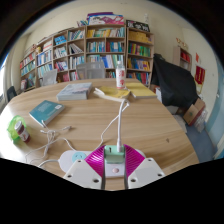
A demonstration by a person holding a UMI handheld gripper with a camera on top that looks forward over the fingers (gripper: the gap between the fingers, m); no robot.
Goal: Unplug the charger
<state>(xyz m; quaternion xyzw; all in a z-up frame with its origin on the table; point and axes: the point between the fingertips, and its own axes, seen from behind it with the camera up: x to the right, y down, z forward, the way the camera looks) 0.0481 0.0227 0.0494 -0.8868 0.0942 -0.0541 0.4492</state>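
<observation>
A pale green charger (114,153) sits between my two fingers, and both magenta pads (98,158) press on its sides. My gripper (114,160) is shut on it, low over the wooden table (150,120). A white cable (118,118) runs from the top of the charger away across the table. A white power strip (72,157) lies just left of the fingers, with its own white cord trailing left. The charger's underside and its socket are hidden by the fingers.
A book (45,110) and a grey book (75,92) lie on the left of the table, with a green roll (16,127) further left. A white bottle (121,76) stands at the far side. A dark chair (175,85) is on the right and bookshelves (90,48) are behind.
</observation>
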